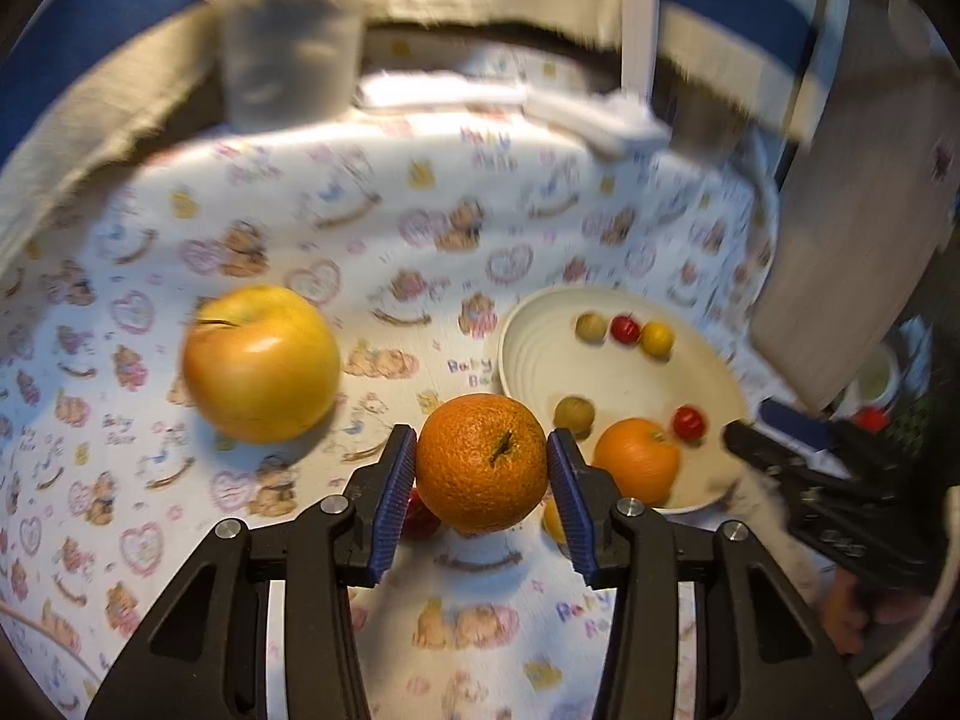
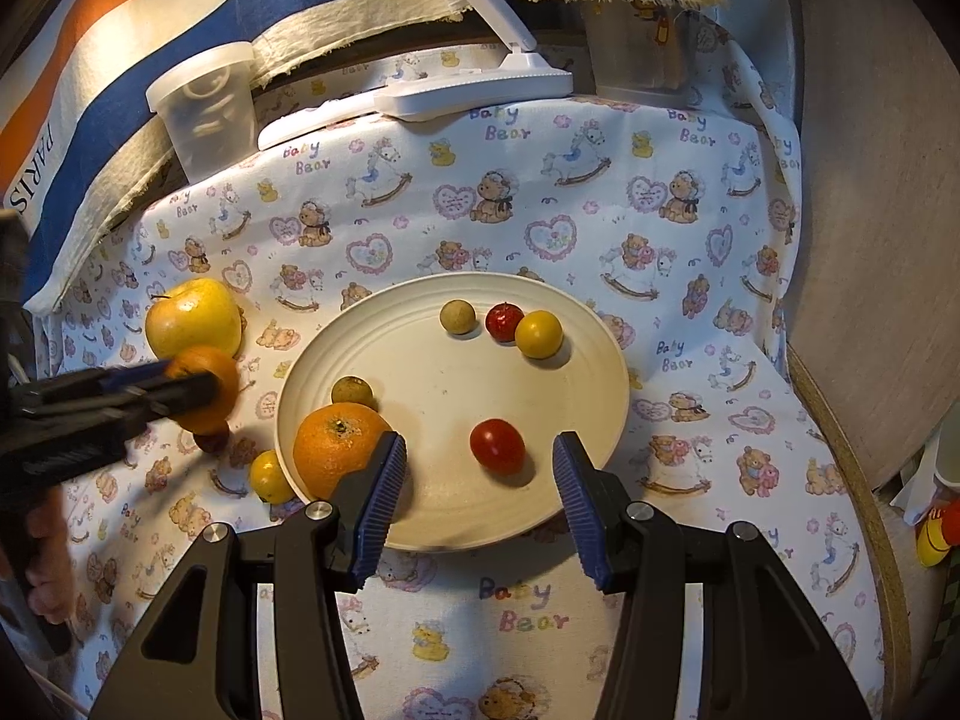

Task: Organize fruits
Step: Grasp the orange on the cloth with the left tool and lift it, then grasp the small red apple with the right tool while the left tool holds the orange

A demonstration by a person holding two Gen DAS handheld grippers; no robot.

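My left gripper is shut on an orange and holds it above the cloth, left of the cream plate. The held orange also shows in the right wrist view. A yellow apple lies on the cloth to the left. The plate holds a second orange, two red tomatoes, a yellow one and two olive-brown fruits. My right gripper is open and empty over the plate's near edge. A small yellow fruit and a dark red one lie beside the plate.
A clear plastic tub and a white lamp base stand at the back of the bear-print cloth. A striped fabric hangs behind. The round table edge curves on the right beside a grey panel.
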